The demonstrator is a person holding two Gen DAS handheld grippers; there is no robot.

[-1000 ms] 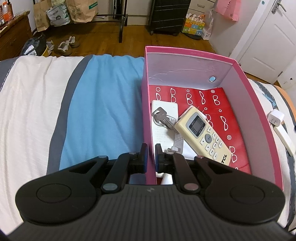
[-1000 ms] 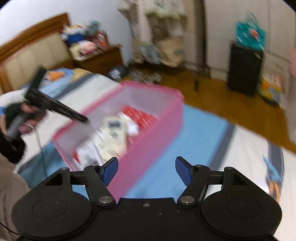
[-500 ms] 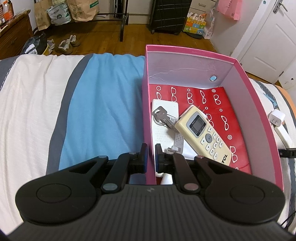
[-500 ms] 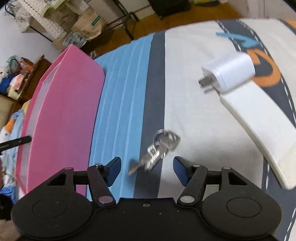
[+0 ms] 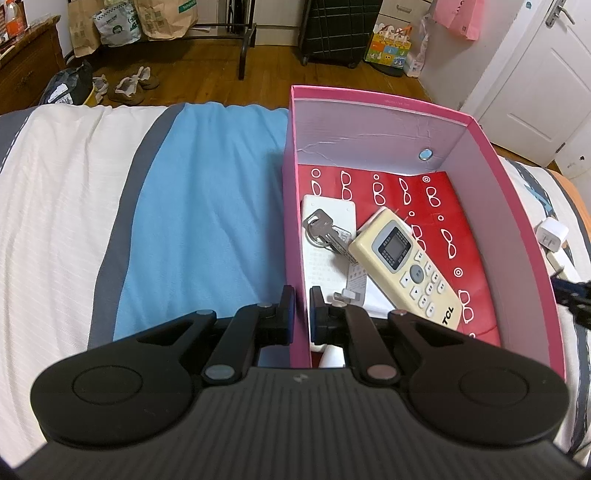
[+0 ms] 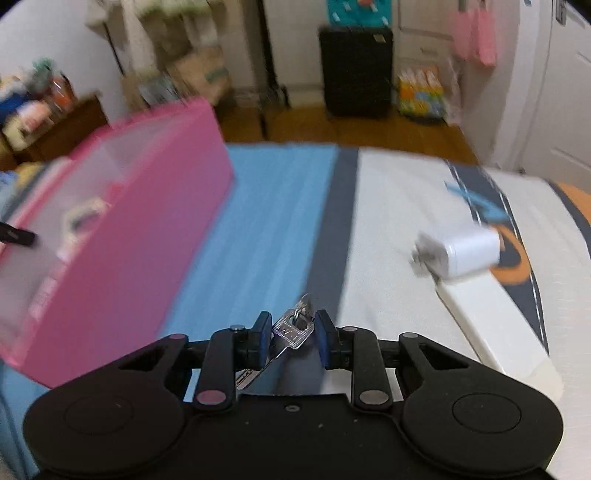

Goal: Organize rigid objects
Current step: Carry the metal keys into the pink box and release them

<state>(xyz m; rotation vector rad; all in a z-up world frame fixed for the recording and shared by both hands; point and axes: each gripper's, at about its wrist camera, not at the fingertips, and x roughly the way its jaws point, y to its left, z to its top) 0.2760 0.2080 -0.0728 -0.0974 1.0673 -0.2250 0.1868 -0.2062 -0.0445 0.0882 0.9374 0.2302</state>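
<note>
A pink box (image 5: 517, 236) lies on the bed. Inside are a cream remote (image 5: 406, 266), a bunch of keys (image 5: 325, 229) and a white flat item (image 5: 325, 258). My left gripper (image 5: 302, 310) is shut on the box's near left wall. My right gripper (image 6: 291, 334) is shut on a second set of keys (image 6: 293, 330), held just above the bedspread to the right of the box (image 6: 122, 258). A white plug adapter (image 6: 465, 251) rests on a white flat block (image 6: 495, 325) to the right; the adapter also shows in the left wrist view (image 5: 552, 234).
The bedspread (image 5: 207, 206) has blue, grey and white stripes. Beyond the bed's foot are wooden floor, shoes (image 5: 129, 85), paper bags, a black suitcase (image 5: 340, 33) and a white door (image 5: 535, 74). The right gripper's tip shows at the box's right side (image 5: 572, 295).
The right gripper closed on the loose keys on the bedspread and lifted them, with its view tilting up. The left gripper stayed clamped on the box wall.
</note>
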